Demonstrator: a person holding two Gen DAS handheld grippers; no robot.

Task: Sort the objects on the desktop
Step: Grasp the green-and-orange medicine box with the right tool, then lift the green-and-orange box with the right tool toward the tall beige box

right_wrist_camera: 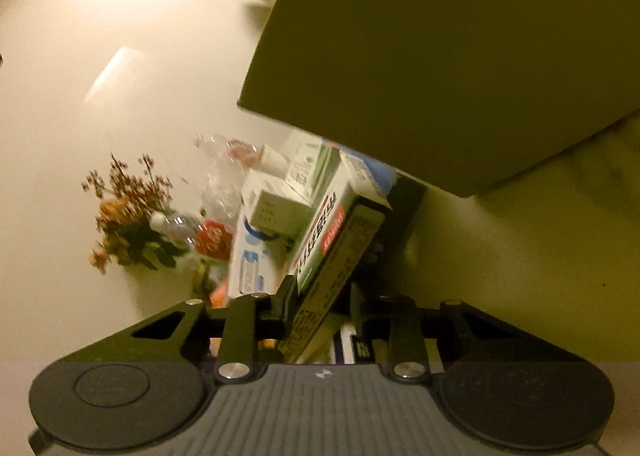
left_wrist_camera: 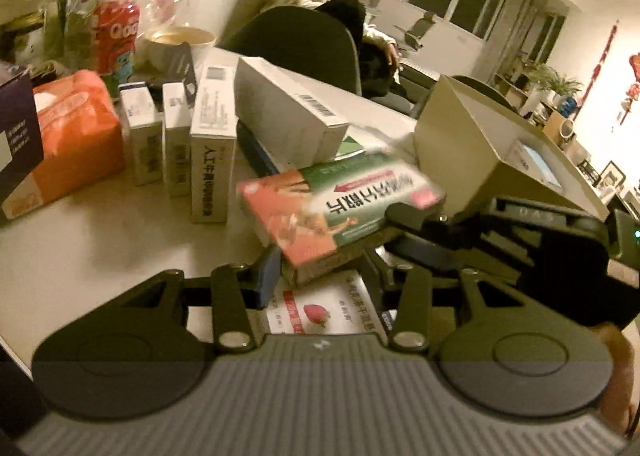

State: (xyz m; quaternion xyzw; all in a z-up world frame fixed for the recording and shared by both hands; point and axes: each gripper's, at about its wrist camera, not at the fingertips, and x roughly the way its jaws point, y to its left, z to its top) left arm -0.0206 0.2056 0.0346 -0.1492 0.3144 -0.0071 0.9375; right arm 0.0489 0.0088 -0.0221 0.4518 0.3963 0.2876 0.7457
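Your right gripper's fingers are clenched on the red-and-green medicine box, gripping it at its near end; in the left wrist view the same box hangs tilted above the table, held from the right by that gripper. Your left gripper has its jaws part-way apart, the fingers standing either side of the box's lower corner; whether the pads touch it you cannot tell. Under the box lies a white box with a strawberry picture. Beyond stand three upright white boxes in a row, a long white box lying across others, and an orange tissue pack at left. An open beige carton sits at right, just beside the held box.
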